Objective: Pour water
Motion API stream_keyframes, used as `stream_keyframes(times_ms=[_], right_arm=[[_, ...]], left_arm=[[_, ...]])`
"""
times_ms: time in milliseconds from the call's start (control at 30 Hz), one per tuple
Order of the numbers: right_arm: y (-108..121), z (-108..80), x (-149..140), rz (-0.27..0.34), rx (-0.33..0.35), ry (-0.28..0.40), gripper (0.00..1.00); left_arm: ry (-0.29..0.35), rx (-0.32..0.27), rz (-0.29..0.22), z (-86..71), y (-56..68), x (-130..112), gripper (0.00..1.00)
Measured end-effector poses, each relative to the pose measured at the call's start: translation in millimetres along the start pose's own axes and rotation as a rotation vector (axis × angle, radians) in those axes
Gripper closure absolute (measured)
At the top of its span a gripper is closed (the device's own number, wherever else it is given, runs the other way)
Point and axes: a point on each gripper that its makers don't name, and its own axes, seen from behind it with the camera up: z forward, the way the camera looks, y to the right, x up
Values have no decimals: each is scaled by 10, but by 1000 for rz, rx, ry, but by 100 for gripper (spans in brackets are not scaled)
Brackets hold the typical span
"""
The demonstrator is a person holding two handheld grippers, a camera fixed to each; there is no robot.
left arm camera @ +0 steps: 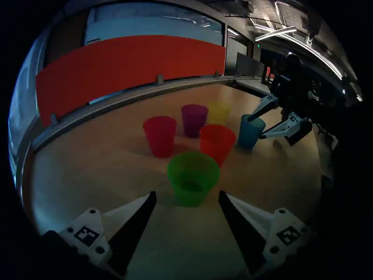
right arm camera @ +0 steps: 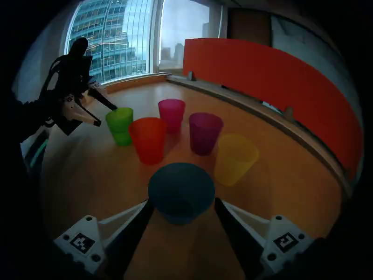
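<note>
Wooden worktop (left arm camera: pixel 93 177), backed by a long red panel (left arm camera: pixel 130 65), carries six plastic cups in a loose cluster. On the left gripper (left arm camera: pixel 186 198) the jaws are spread, with the green cup (left arm camera: pixel 192 179) standing between their tips, apart from both. On the right gripper (right arm camera: pixel 182 203) the jaws are spread either side of the blue cup (right arm camera: pixel 181 189); contact is unclear. Both cups look light, thin-walled and slick, so a gentle squeeze at mid-wall should hold without buckling.

Six translucent plastic cups stand upright, clustered on the wooden counter (left arm camera: pixel 93 177): green cup (left arm camera: pixel 193 179) and blue cup (right arm camera: pixel 182 191) at opposite ends, orange cup (left arm camera: pixel 217 143), red cup (left arm camera: pixel 160 135), purple cup (left arm camera: pixel 194 120) and yellow cup (left arm camera: pixel 219 113) between.
</note>
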Motion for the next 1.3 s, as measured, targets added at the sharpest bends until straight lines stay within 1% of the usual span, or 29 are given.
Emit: stream_keyframes(times_ms=[200, 400, 500, 700, 900, 1100, 1300], right_arm=[[42, -153, -56, 22, -35, 15, 0], [51, -356, -103, 47, -71, 40, 0], [60, -465, -83, 60, -93, 62, 0], [78, -656, -46, 83, -145, 107, 0], [156, -837, 88, 112, -220, 171, 0], [289, -1027, 281, 153, -312, 256, 0], [428, -1165, 425, 192, -400, 340, 0]], left_arm=[[27, 41, -11, -107, -45, 26, 0], [55, 95, -5, -282, -86, 51, 0], [84, 131, -13, -385, -120, 113, 0], [163, 206, -26, -587, -170, 261, 0], [240, 282, -42, -765, -212, 397, 0], [318, 355, -36, -944, -244, 581, 0], [395, 401, -37, -1075, -219, 786, 0]])
